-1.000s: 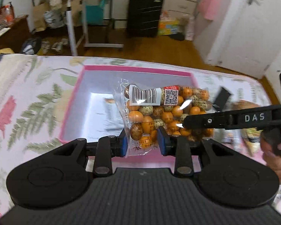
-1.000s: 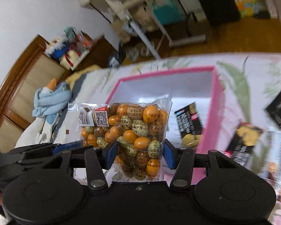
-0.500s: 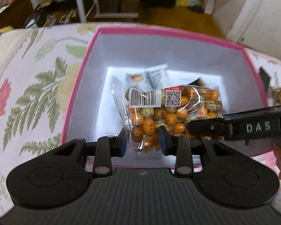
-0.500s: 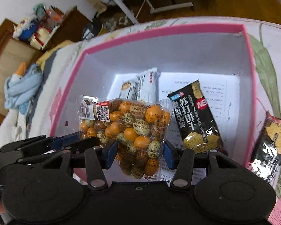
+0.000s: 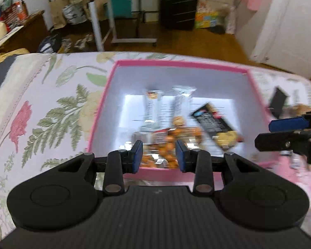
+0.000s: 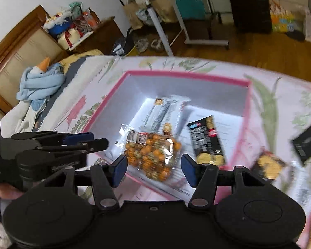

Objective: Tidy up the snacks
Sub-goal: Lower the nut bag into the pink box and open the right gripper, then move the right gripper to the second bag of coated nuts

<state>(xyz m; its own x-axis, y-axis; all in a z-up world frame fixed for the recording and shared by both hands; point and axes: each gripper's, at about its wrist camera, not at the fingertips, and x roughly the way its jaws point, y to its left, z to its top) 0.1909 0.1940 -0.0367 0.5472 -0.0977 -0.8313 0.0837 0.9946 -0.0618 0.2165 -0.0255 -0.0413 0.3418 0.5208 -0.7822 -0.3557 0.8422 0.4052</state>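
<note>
The box (image 6: 243, 112) sits mid-frame on the bed (image 6: 280, 95), holding the egg bag (image 6: 153, 155) at lower left, the cracker pack (image 6: 206, 141) right of it, and two wrapped bars (image 6: 165, 112) behind.

A home bedroom: floral bedspread (image 5: 41, 95), wooden headboard (image 6: 16, 43), black suitcase (image 5: 179, 4), shoes (image 6: 147, 44) on the wood floor.

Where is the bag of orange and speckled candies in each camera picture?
Left wrist view: bag of candies low in the middle, blurred, inside the pink box, near its front wall.
Right wrist view: bag low in the middle, on the box floor.
Shared landmark: black cracker packet beside it.
</note>
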